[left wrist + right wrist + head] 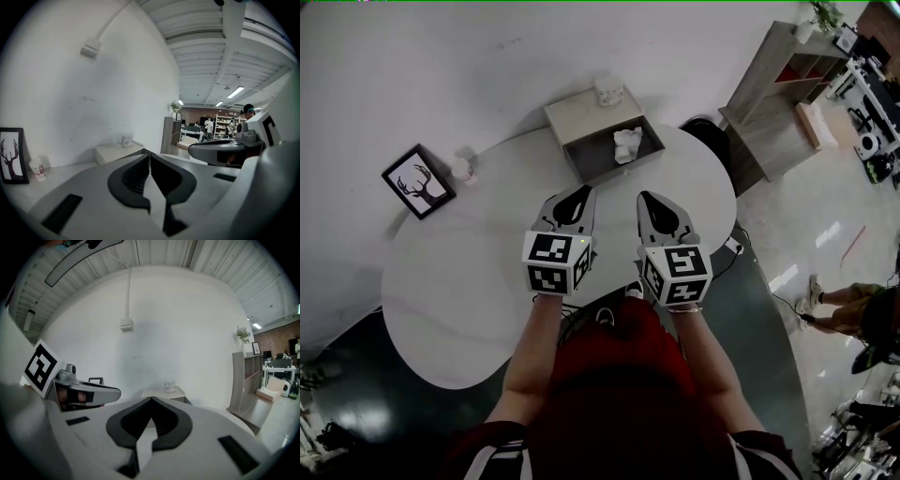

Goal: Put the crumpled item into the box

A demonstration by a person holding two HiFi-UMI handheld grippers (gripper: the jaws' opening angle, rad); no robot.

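Note:
A crumpled white item (626,144) lies inside the open compartment of the beige box (584,114) at the table's far edge. My left gripper (580,194) and right gripper (648,198) hover side by side over the white table (459,281), short of the box, both pointing at it. Both are shut with nothing between the jaws. In the left gripper view the jaws (149,157) meet at the tip, and the box top (115,151) shows beyond. The right gripper view shows its shut jaws (151,400) with the box (161,394) ahead. The crumpled item is hidden in both gripper views.
A small white jar (609,91) stands on the box top. A framed deer picture (419,181) leans on the wall at the left, with a small cup (461,169) beside it. A wooden shelf unit (783,98) stands to the right of the table.

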